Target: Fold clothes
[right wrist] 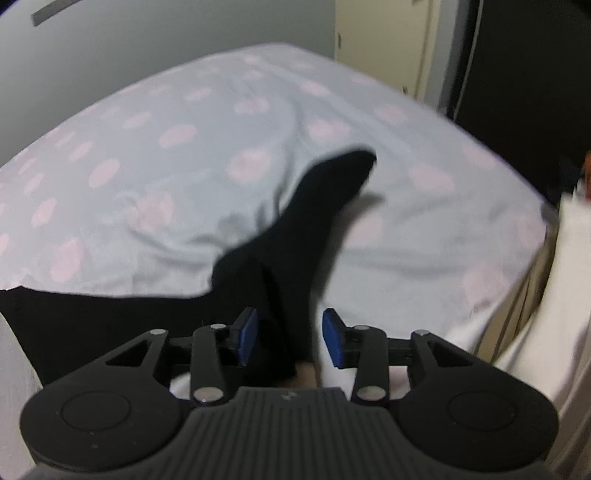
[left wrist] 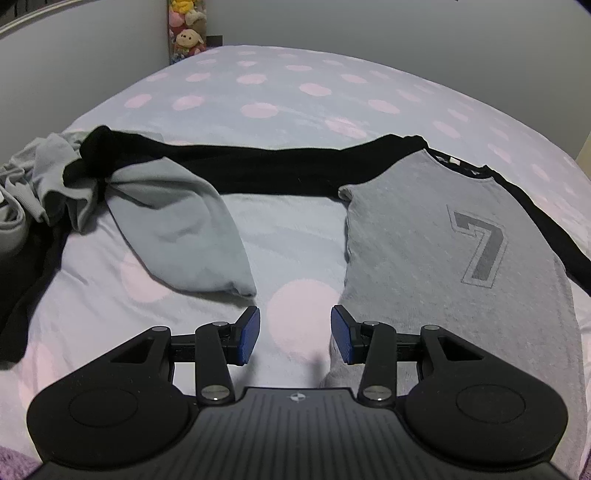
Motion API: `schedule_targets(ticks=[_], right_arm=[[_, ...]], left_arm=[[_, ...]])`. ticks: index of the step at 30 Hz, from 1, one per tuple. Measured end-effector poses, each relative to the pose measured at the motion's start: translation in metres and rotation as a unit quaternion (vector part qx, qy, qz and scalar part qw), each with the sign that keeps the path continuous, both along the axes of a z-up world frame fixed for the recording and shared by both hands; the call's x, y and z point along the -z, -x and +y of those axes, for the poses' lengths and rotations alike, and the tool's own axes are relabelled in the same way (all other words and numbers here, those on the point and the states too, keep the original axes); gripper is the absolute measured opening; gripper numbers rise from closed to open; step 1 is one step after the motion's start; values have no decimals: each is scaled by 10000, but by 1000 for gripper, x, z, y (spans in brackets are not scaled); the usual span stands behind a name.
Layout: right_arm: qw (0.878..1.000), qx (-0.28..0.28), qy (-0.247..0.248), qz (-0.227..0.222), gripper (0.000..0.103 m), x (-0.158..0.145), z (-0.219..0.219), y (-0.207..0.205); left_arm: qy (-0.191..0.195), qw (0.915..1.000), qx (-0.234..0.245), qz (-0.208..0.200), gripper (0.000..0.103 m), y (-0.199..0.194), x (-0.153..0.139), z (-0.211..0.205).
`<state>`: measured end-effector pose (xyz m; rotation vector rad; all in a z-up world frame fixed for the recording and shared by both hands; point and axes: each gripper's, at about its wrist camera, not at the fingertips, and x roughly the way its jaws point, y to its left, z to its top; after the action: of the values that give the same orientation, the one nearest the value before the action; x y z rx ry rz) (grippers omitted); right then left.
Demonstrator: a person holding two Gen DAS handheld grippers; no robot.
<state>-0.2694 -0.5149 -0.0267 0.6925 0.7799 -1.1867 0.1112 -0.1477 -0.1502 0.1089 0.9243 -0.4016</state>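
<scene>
A grey long-sleeved shirt w/ black sleeves and a dark "7" on the chest [left wrist: 443,258] lies flat on the bed's pale blue sheet w/ pink dots [left wrist: 288,92], neck toward the far side. One black sleeve [left wrist: 258,170] runs straight out to the left, ending by a rumpled pile of light grey and black clothes [left wrist: 122,192] at the left edge.

Left gripper [left wrist: 295,336] hangs over bare sheet just beside the shirt's near left hem, blue pads [left wrist: 249,334] apart, nothing btwn them.

Right gripper [right wrist: 290,338]: jaws apart, the shirt's other black sleeve [right wrist: 314,218] passing btwn them; pads not pressing on it. View is blurred. Stuffed toys [left wrist: 186,29] stacked in the far corner.
</scene>
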Motion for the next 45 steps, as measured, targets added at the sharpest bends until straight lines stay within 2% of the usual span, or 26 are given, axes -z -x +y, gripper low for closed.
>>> schedule_targets(ticks=[4,5,6,10,18,23,29,31,33,37,39,42,45], right_arm=[[9989,244,-270,-294,42,19,2,6],[9987,229,-307,-332,29,21,3,5],[9989,215,-275,-322,4,20,4,4],[9997,134,-4,-218,5,4,11,-2],[9939,370,806,653,4,-44,-18,8],[9858,592,873,1307,5,-31,-45,9],[9834,308,967,1506,8,-20,-48,2],[9812,215,1129,1549,13,-24,-39,-2],[9810,125,1292,1442,26,-31,-27,-4],[9857,-200,1408,903,29,-47,8,-8],[9882,-481,1314,630,29,-50,32,-12],[9891,-977,1058,294,29,-51,69,-20],[9860,-1512,697,29,29,-48,108,-27]], left_arm=[[69,10000,-66,-1,40,2,-3,7],[85,9999,-94,-21,40,2,-5,10],[90,9999,-128,-41,40,2,-7,13],[64,9997,-233,-101,41,1,-12,23],[3,9999,-8,-138,41,-8,-22,23],[12,9989,470,75,41,-15,-29,21],[-179,9922,1166,405,45,-19,-36,30],[-266,9886,1365,576,45,-18,-35,33],[-348,9847,1533,752,46,-16,-34,37],[-392,9777,1741,1111,49,-8,-27,43],[-412,9700,1932,1415,50,-3,-19,41],[-682,9545,2356,1699,50,8,-4,33],[-1058,9403,2703,1775,50,20,8,22]])
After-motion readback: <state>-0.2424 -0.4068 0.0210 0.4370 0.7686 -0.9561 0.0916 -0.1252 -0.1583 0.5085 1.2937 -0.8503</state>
